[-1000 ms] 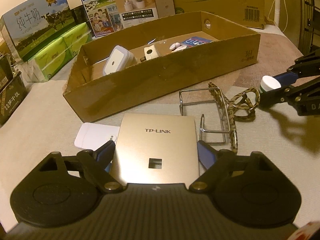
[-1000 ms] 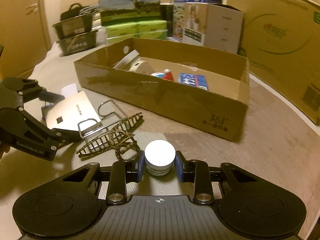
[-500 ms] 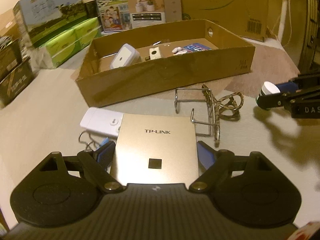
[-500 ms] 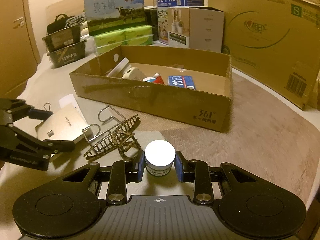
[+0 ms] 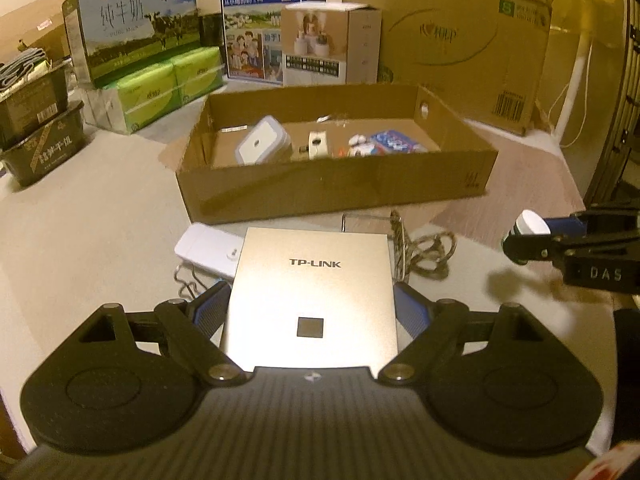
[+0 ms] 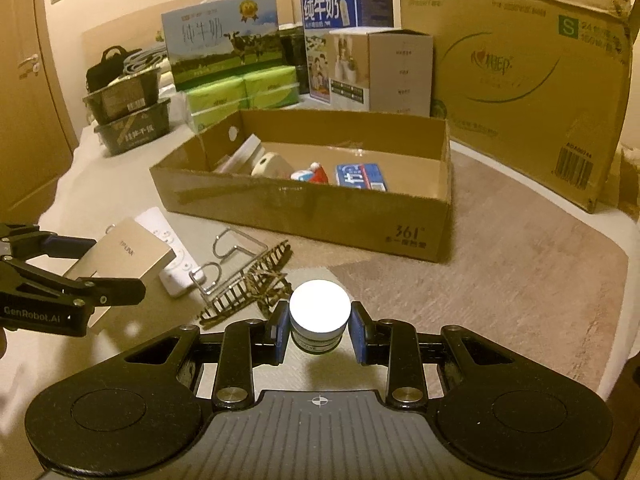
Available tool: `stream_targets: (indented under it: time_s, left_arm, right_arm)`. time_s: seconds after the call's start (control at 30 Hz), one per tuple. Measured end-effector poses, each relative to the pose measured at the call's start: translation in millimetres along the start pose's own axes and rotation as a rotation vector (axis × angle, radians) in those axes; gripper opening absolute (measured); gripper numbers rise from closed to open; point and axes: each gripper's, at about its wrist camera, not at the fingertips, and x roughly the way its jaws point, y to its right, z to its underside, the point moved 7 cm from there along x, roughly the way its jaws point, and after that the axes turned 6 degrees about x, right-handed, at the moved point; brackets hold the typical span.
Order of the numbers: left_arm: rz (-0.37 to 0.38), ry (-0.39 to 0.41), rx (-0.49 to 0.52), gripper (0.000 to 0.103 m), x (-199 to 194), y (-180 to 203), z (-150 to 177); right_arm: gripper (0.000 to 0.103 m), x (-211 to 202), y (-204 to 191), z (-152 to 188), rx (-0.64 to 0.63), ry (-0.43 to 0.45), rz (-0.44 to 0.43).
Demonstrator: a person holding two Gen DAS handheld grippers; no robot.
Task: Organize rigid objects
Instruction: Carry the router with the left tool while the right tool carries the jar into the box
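Note:
My left gripper point(image 5: 312, 308) is shut on a flat gold TP-LINK router point(image 5: 314, 288) and holds it above the surface; in the right wrist view the same router point(image 6: 128, 252) hangs at the left in that gripper point(image 6: 114, 264). A small jar with a white lid point(image 6: 319, 314) sits clamped in my right gripper point(image 6: 319, 332), also lifted; the jar point(image 5: 530, 224) shows at the right edge of the left wrist view. An open shallow cardboard box point(image 5: 340, 184) lies ahead of both, holding several small items.
On the surface below lie a white remote point(image 6: 172, 256), a wire holder point(image 6: 228, 256) and a patterned hair claw point(image 6: 252, 288). Milk cartons, green tissue packs point(image 5: 160, 88) and a large cardboard carton point(image 6: 520, 80) stand behind the box.
Both grippers rose with their loads. The router came off the surface, uncovering more of the white remote, and the cardboard box now appears farther and lower.

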Motion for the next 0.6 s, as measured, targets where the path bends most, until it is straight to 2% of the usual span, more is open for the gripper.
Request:
stream_targets:
  time_s: [0.4,0.6]
  left_arm:
    - [0.014,0.049,-0.024,0.085,-7,-1,-34]
    - [0.010,0.076,-0.026,0.085,1,-12,-61]
  right_arm:
    - [0.032,-13,4,-15,0.009,0.037,0.011]
    - [0.032,-9,5,-35,0.010,0.055,-0.005]
